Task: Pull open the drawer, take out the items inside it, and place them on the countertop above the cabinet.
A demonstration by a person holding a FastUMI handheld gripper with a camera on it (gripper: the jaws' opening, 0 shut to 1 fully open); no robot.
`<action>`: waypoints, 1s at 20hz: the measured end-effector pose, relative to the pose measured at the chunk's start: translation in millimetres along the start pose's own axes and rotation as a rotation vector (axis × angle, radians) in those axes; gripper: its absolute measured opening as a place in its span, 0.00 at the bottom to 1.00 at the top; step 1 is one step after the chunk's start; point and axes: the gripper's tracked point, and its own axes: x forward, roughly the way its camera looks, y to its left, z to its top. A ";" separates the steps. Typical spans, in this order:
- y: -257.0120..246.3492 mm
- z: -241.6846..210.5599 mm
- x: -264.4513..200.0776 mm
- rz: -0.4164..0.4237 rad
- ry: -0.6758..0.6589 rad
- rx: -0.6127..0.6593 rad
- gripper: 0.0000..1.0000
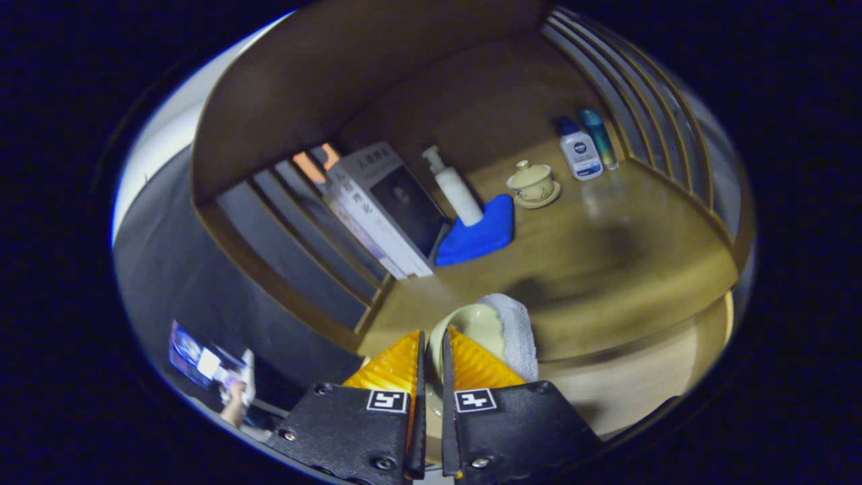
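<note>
fingers (pixel 431 347) clamped on pale bowl's (pixel 477 327) rim, white lotion bottle (pixel 581 153) on countertop (pixel 626 242)

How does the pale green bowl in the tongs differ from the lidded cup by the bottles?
The pale green bowl is pinched at its rim by the tongs, tilted, with a grey cloth against it; the lidded cup stands upright on the countertop, untouched. The bowl is open; the cup wears a knobbed lid. The cup sits on a saucer; the bowl has none. Both look like pale glazed ceramic.
</note>
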 end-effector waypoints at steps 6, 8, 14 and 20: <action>-23.8 27.3 41.3 0.053 -0.054 0.195 0.13; -31.8 22.3 47.5 0.017 -0.033 0.184 0.13; -50.2 32.4 35.8 -0.210 -0.008 -0.173 0.84; -44.4 18.2 20.6 -0.301 -0.023 -0.386 0.99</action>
